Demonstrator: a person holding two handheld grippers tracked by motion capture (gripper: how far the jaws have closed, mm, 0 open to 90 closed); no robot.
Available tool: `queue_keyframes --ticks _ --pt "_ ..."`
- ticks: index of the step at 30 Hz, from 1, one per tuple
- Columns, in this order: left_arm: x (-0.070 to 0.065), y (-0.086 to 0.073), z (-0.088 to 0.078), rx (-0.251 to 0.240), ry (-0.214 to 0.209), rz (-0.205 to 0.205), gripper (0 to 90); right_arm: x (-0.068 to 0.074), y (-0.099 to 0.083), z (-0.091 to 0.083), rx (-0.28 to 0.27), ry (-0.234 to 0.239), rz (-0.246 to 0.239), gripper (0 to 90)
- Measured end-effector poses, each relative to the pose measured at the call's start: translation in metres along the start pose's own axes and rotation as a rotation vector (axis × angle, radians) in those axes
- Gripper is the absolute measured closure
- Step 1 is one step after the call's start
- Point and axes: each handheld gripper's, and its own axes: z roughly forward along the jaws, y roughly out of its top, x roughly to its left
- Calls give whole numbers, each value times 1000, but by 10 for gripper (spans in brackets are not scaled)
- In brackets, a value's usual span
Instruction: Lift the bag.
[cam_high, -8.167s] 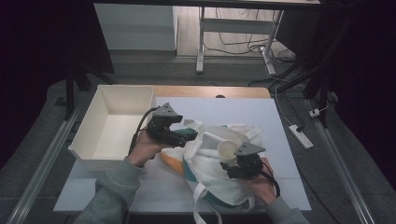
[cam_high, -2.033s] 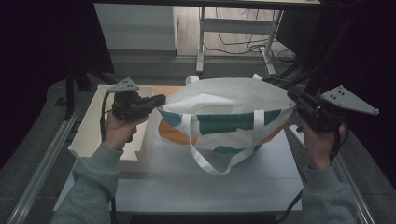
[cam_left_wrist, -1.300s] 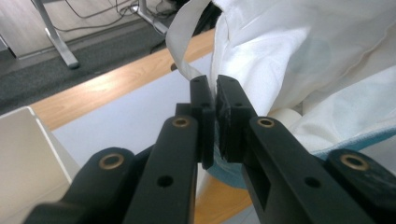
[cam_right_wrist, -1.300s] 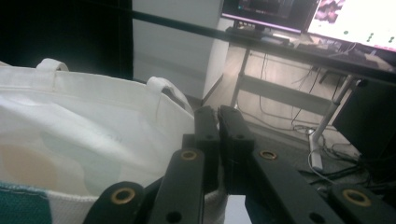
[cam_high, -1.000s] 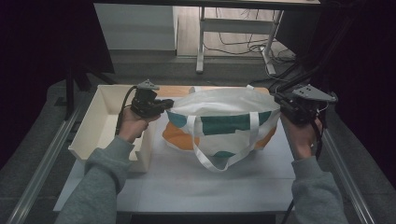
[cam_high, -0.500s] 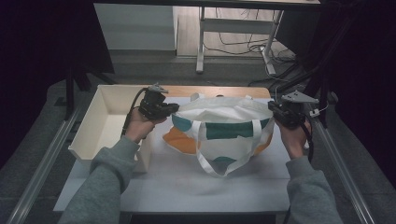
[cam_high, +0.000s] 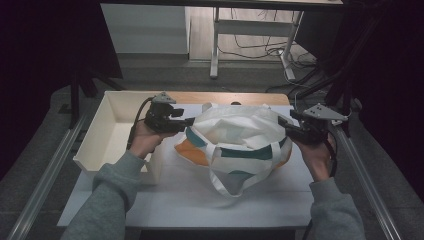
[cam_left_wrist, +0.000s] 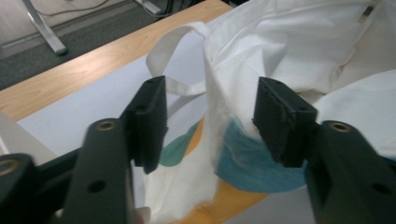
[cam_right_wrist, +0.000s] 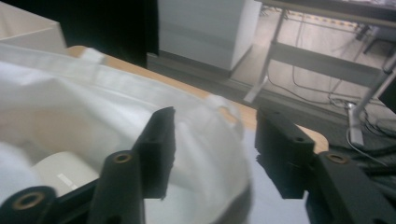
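A: Why does the bag (cam_high: 235, 140) sag in the middle of the tabletop (cam_high: 180, 200) like that?

B: Both tools have just let go, I'd judge. The left tool (cam_high: 187, 121) sits at the bag's left end with its jaws just opened; in the left gripper view the white cloth runs between them, free of the left pad and right up against the right one. The right tool (cam_high: 282, 122) at the other end has likewise just opened, the rim lying loose between its jaws.

A: So it's set down to rest?

B: Probably, mouth upward, with something pale inside (cam_right_wrist: 56, 175), handles (cam_high: 235, 180) drooping toward the person.

A: Anything crowding it?

B: The white tray (cam_high: 107, 127) stands just beside the left hand; the rest of the surface near the bag looks free.
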Motion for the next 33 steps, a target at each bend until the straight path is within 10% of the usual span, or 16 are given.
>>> queue_keyframes --ticks 9,33 --pt "-11 -13 -26 -62 -26 17 321 8 -5 -35 -74 71 23 420" --pt "-17 -74 -77 -117 42 14 159 9 -57 -73 -12 101 32 415"
